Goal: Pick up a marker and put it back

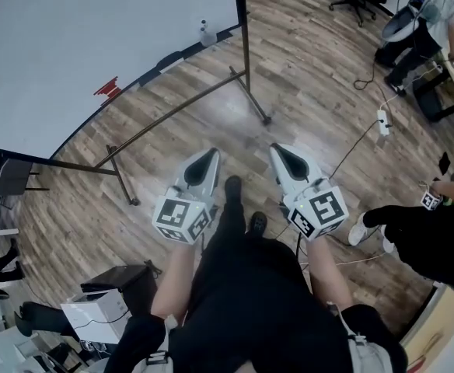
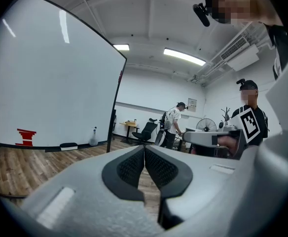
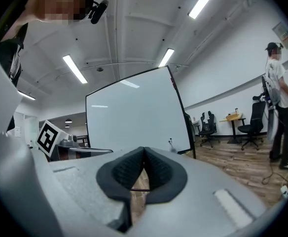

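Note:
A large whiteboard (image 1: 95, 29) on a wheeled stand faces me. On its ledge sit a small red object (image 1: 108, 88) (image 2: 26, 136) that may be markers, a black eraser (image 1: 169, 59) (image 2: 68, 145) and a small bottle (image 1: 205, 32) (image 2: 94, 136). My left gripper (image 1: 210, 155) (image 2: 144, 149) is held at waist height, well short of the board, shut with nothing in it. Beside it, my right gripper (image 1: 277, 149) (image 3: 143, 152) is shut too and holds nothing. Both point roughly level towards the board.
The stand's metal legs (image 1: 254, 99) reach across the wood floor ahead. Another person in black (image 1: 429, 239) stands close on my right. A power strip with its cable (image 1: 382, 121) lies on the floor. Boxes (image 1: 95, 313) sit at my lower left, and office chairs (image 3: 255, 127) stand further back.

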`<state>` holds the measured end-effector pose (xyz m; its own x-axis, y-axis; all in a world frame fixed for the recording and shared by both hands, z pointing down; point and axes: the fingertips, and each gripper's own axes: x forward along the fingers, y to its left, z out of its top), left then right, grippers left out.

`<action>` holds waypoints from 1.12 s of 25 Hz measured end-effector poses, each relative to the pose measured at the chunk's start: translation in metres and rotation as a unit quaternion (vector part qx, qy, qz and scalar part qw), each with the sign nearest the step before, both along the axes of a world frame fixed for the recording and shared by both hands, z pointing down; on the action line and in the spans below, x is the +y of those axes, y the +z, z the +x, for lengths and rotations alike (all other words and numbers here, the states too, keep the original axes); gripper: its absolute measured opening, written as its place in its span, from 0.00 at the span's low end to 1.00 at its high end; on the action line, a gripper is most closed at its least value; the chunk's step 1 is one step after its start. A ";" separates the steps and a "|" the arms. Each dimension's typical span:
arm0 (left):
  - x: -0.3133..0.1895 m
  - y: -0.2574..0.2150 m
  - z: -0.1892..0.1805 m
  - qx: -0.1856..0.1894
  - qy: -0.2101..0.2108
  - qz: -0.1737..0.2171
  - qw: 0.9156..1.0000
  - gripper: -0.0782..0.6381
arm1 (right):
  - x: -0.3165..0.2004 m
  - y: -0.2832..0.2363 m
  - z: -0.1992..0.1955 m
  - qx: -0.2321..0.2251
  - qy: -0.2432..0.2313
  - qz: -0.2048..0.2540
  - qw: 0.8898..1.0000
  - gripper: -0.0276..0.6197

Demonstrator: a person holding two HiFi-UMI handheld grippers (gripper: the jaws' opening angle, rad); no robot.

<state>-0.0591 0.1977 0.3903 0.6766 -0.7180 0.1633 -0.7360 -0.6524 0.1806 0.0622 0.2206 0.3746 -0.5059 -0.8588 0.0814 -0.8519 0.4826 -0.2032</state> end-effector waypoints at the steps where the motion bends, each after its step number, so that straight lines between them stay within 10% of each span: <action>1: -0.010 0.002 0.000 0.002 0.002 -0.002 1.000 0.13 | -0.008 0.001 0.000 0.004 0.004 -0.002 1.000 0.05; 28: -0.254 0.005 -0.033 0.022 0.061 0.013 0.998 0.13 | -0.237 0.000 -0.056 0.043 0.059 -0.010 0.997 0.05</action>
<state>-0.0918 -0.0566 0.3954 0.7651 -0.6338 0.1142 -0.6428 -0.7412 0.1936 0.0067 -0.0169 0.3743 -0.3921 -0.9096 0.1375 -0.9172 0.3750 -0.1347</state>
